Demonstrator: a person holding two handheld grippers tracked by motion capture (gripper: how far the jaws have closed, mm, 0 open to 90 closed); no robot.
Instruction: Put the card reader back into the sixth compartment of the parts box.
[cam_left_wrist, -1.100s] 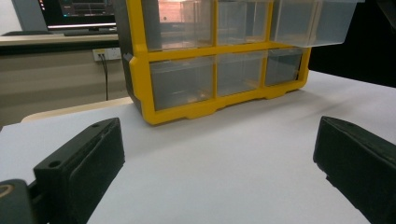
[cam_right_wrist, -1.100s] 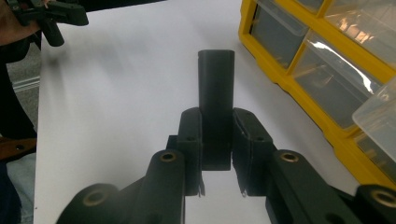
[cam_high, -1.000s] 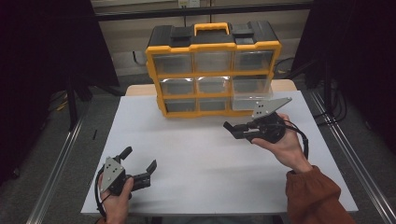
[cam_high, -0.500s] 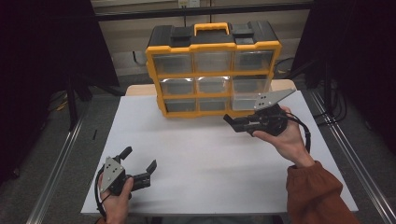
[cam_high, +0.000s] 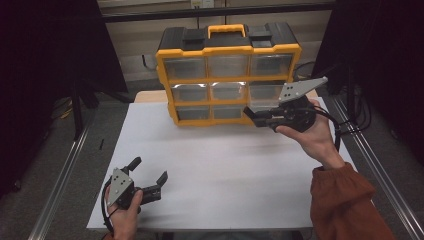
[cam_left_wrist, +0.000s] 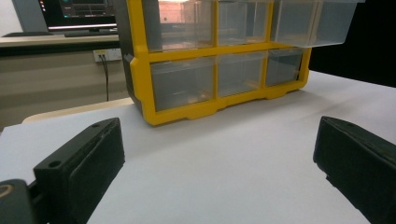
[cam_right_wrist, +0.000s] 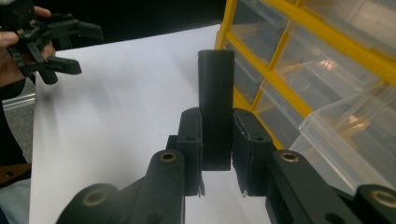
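Note:
A yellow and black organiser (cam_high: 227, 50) with clear drawers stands at the back of the white table (cam_high: 220, 165). Its middle-right drawer (cam_high: 262, 92) is pulled out a little. My right gripper (cam_high: 253, 116) hovers just in front of that drawer, shut on a small black block (cam_right_wrist: 215, 93) that sticks out past the jaws. The drawer (cam_right_wrist: 345, 140) lies to the right of the block in the right gripper view. My left gripper (cam_high: 149, 170) rests near the table's front left corner, open and holding nothing, pointed at the organiser (cam_left_wrist: 140, 70).
Metal rails run along the floor on both sides of the table. A monitor and a wall socket (cam_left_wrist: 105, 55) sit behind the organiser. Bare white table stretches between the two grippers.
My right gripper has moved up and forward with the black block, closer to the pulled-out drawer. The left gripper has stayed put.

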